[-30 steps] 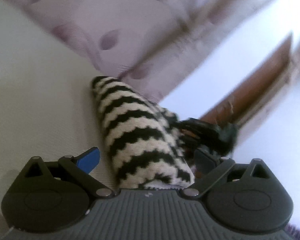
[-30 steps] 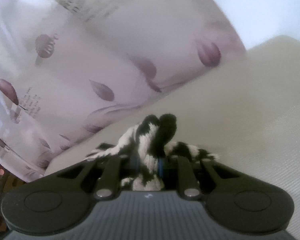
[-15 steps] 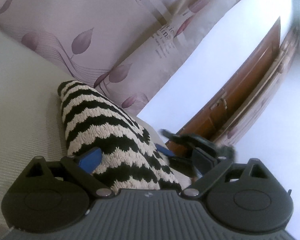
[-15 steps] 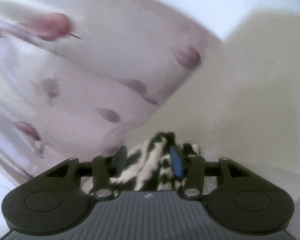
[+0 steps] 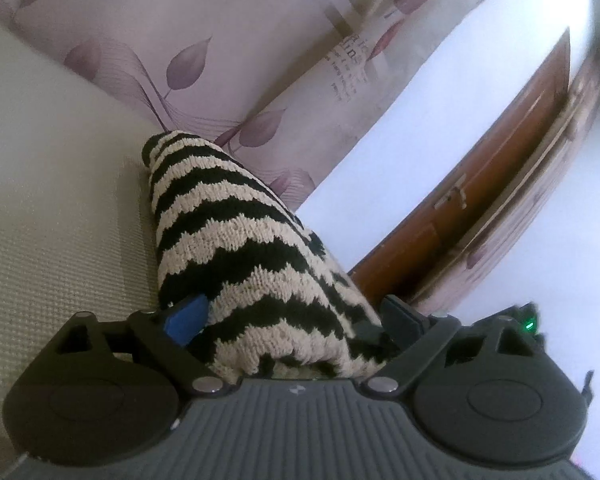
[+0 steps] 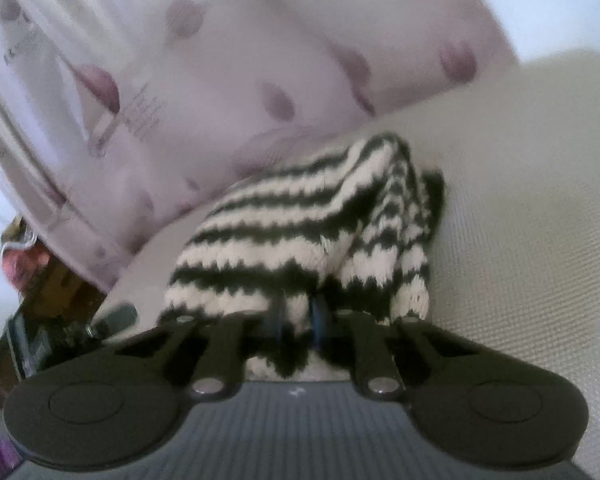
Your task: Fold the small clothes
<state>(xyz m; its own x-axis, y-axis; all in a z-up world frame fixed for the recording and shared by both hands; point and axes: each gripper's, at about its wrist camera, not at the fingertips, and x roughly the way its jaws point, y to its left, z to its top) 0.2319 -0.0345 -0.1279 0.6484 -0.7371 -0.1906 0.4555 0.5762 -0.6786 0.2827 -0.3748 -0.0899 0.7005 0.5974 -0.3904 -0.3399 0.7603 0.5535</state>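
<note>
A black-and-cream zigzag knit garment (image 5: pixel 236 248) lies on the cream textured surface (image 5: pixel 52 208). In the left wrist view it runs away from me and its near end fills the space between my fingers. My left gripper (image 5: pixel 292 320) is wide open around that end, with the blue pad (image 5: pixel 186 316) against the knit. In the right wrist view the same garment (image 6: pixel 300 232) is bunched in front. My right gripper (image 6: pixel 296 320) is shut on a fold of it.
A pale curtain with purple leaf print (image 5: pixel 220 60) hangs behind the surface. A brown wooden door (image 5: pixel 480 208) stands at the right. Dark cluttered objects (image 6: pixel 40 320) sit at the lower left of the right wrist view.
My right gripper was shut on the knit, opened half a second ago, and has shut on a fold again. The left gripper stayed open and moved further onto the garment's end.
</note>
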